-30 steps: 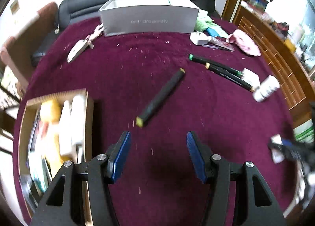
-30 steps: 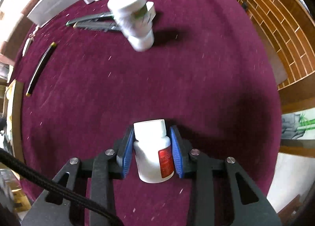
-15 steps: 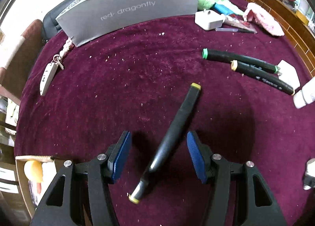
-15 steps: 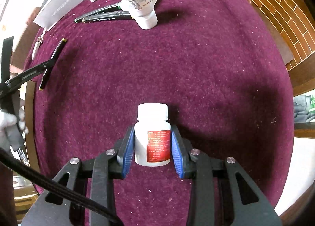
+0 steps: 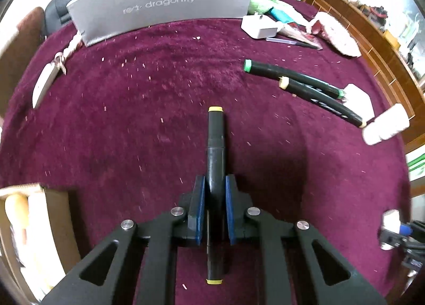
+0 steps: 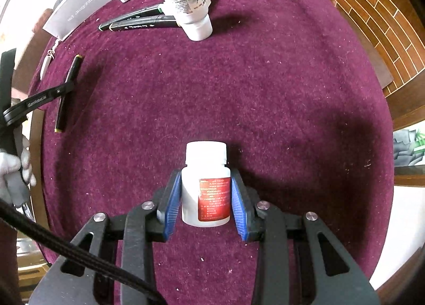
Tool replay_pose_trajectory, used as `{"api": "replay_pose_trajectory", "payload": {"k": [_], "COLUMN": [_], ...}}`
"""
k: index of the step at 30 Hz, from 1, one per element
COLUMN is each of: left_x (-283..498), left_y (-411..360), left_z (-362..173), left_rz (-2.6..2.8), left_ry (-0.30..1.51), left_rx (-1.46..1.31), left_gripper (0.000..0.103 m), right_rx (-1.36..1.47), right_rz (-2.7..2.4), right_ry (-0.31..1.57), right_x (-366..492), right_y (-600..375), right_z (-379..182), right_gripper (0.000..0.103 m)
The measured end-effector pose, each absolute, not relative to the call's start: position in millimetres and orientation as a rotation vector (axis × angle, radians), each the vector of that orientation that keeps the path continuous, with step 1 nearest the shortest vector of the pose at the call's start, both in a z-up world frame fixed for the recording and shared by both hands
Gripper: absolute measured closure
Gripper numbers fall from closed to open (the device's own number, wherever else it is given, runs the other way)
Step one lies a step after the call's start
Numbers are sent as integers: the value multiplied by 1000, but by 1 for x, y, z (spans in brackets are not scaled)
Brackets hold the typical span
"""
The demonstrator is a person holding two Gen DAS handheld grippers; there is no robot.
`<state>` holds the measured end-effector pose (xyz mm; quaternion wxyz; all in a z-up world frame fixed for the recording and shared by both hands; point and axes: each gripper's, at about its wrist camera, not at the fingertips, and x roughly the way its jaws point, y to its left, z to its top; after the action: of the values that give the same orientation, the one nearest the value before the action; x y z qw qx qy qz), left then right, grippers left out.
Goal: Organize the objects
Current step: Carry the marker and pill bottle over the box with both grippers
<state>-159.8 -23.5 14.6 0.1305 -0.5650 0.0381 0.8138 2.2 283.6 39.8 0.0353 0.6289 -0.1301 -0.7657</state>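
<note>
A black marker with yellow ends (image 5: 215, 140) lies along my left gripper (image 5: 214, 185), whose jaws are closing on its barrel with both blue pads pressing it. The right wrist view shows the same marker (image 6: 69, 79) at the far left, low over the maroon cloth. My right gripper (image 6: 207, 180) is shut on an upright white pill bottle with a red label (image 6: 205, 161), which stands on the cloth. Two more black markers (image 5: 305, 87) lie side by side to the right, next to a larger white bottle (image 5: 385, 124) on its side.
An open cardboard box (image 5: 53, 214) holding several items sits at the lower left. A grey "red dragonfly" box (image 5: 164, 4) stands at the back, a white charger (image 5: 259, 27) and cloths beside it. A key fob (image 5: 45, 84) lies at the left. A gloved hand (image 6: 10, 169) holds the left gripper.
The left gripper dropped over the yellow-ended marker and shut on it, and the marker now lines up with the fingers. The right gripper kept still with its bottle.
</note>
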Motion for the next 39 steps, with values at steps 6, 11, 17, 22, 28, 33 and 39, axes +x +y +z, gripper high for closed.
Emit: {"api": "replay_pose_trajectory", "payload": {"k": [6, 11, 17, 22, 28, 33, 39], "left_x": [-113, -76, -45, -25, -9, 2, 11], "left_y": [-21, -15, -17, -28, -47, -67, -97], "left_z": [40, 61, 70, 77, 89, 97, 101], "left_rz": [2378, 2388, 2361, 2375, 2419, 2454, 2486], "left_ry": [120, 129, 49, 28, 18, 10, -19], "left_rx": [-1579, -1519, -1530, -1531, -1503, -1488, -1487], "left_gripper": [92, 92, 92, 92, 91, 91, 91], "right_rx": [1948, 1951, 1912, 1870, 1844, 1809, 1763], "right_rz": [-2356, -2368, -2369, -2368, -2337, -2318, -2290], "right_ry": [-374, -312, -410, -454, -480, -472, -434], "right_x": [2, 2, 6, 12, 17, 21, 23], "right_y": [282, 277, 287, 289, 277, 257, 225], "right_z": [40, 42, 46, 57, 64, 72, 85], "right_gripper": [70, 71, 71, 71, 71, 71, 71]}}
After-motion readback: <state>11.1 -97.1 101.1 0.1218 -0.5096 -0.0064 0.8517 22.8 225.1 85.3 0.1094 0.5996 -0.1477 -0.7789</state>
